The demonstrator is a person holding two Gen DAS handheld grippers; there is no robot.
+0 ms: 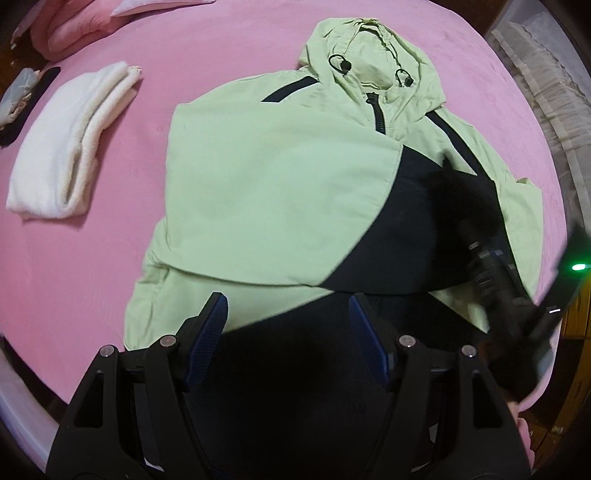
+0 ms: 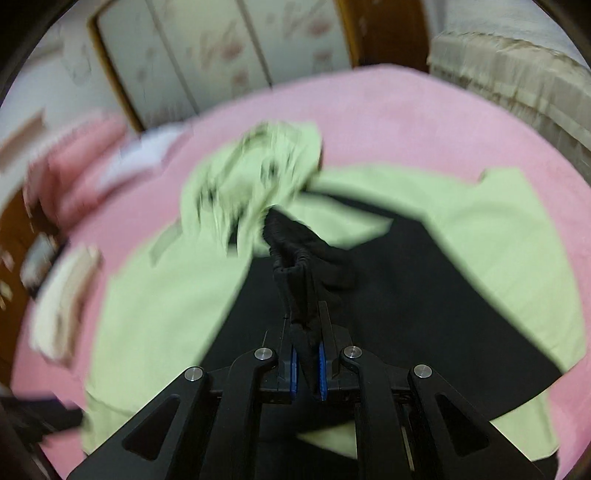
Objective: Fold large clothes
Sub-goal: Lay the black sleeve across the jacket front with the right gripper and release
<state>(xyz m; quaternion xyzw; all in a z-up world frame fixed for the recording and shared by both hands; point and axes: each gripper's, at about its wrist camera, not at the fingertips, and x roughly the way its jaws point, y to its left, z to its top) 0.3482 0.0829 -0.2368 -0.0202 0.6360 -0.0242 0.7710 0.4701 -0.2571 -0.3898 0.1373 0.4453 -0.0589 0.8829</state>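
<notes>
A light green and black hooded jacket [image 1: 280,177] lies front up on the pink bed [image 1: 92,266], hood toward the far side. One green sleeve is folded across its chest. My left gripper [image 1: 287,299] hangs open above the jacket's black hem area, and no cloth sits between its fingers. In the left wrist view my right gripper [image 1: 491,266] appears blurred at the right, over the jacket's other side. The right wrist view shows that gripper [image 2: 304,317] shut on the black ribbed sleeve cuff [image 2: 291,254], which it holds up off the jacket [image 2: 166,306].
A folded white garment [image 1: 66,147] lies on the bed left of the jacket. Pink pillows [image 1: 74,26] are stacked at the far left corner. A beige cover [image 1: 546,92] runs along the right side. Wardrobe doors [image 2: 203,55] stand beyond the bed.
</notes>
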